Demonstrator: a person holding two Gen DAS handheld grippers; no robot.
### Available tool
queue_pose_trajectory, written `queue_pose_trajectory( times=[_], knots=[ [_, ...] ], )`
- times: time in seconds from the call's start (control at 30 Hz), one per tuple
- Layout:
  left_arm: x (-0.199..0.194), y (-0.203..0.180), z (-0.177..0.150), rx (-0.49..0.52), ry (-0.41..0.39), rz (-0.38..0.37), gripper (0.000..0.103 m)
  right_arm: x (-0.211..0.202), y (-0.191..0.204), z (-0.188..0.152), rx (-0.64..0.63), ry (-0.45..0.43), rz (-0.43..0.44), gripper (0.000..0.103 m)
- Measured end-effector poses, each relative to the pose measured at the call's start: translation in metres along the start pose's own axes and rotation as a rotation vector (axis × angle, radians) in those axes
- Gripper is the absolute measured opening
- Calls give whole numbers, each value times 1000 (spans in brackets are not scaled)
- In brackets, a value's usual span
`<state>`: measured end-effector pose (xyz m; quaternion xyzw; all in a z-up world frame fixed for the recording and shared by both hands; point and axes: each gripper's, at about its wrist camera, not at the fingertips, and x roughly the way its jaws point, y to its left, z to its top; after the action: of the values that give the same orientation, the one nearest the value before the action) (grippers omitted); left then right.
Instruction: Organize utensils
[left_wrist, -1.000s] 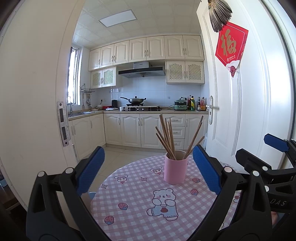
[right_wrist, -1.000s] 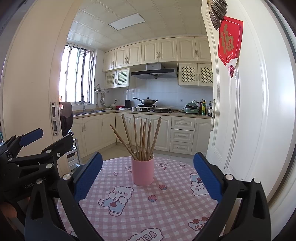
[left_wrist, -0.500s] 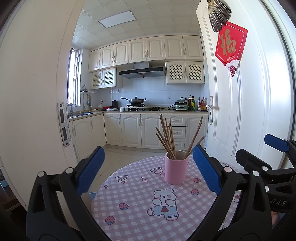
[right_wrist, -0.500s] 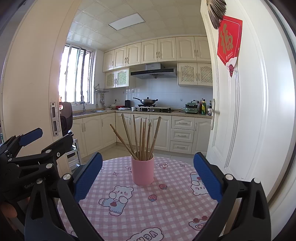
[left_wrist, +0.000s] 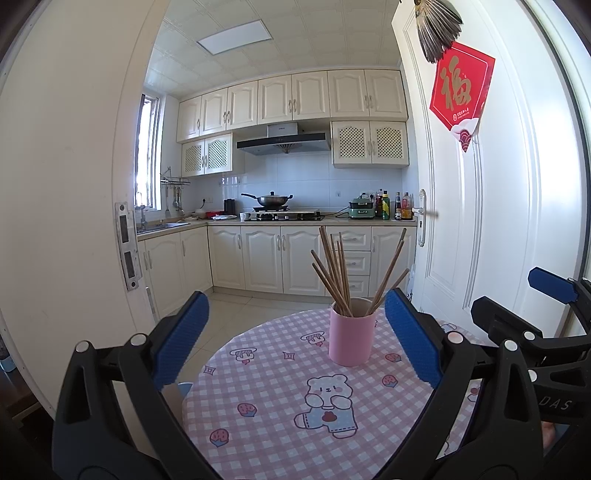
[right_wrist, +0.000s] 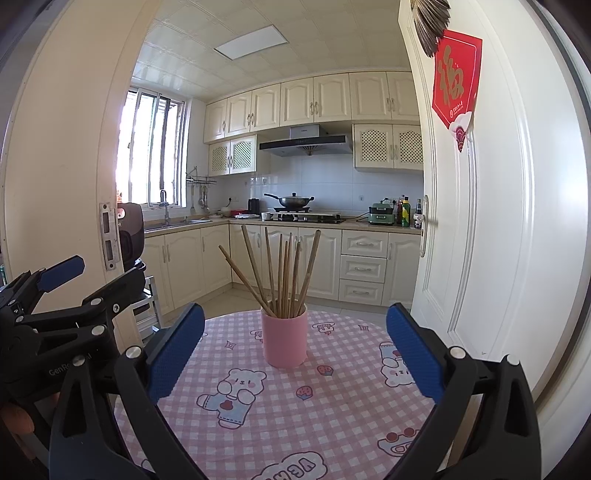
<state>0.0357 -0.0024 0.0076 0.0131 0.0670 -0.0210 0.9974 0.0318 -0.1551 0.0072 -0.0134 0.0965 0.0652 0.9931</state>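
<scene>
A pink cup (left_wrist: 351, 336) stands upright on the round table with the pink checked cloth (left_wrist: 280, 417). Several brown chopsticks (left_wrist: 338, 269) stand in it, fanned out. My left gripper (left_wrist: 295, 336) is open and empty, held back from the cup, which sits toward its right finger. My right gripper (right_wrist: 295, 350) is open and empty, with the cup (right_wrist: 284, 341) and chopsticks (right_wrist: 280, 273) between its fingers but farther off. Each gripper shows at the edge of the other's view.
A white door (left_wrist: 480, 206) with a red paper sign stands open on the right, close to the table. A door frame (left_wrist: 74, 184) is on the left. Kitchen cabinets and a stove (left_wrist: 284, 216) lie beyond the table's far edge.
</scene>
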Motion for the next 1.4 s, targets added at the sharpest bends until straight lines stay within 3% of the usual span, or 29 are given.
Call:
queue_pose_trajectory(
  times=[1.4],
  knots=[
    [5,3,-5,17,17,13,94,5,4,-5,13,20,-2,95]
  ],
)
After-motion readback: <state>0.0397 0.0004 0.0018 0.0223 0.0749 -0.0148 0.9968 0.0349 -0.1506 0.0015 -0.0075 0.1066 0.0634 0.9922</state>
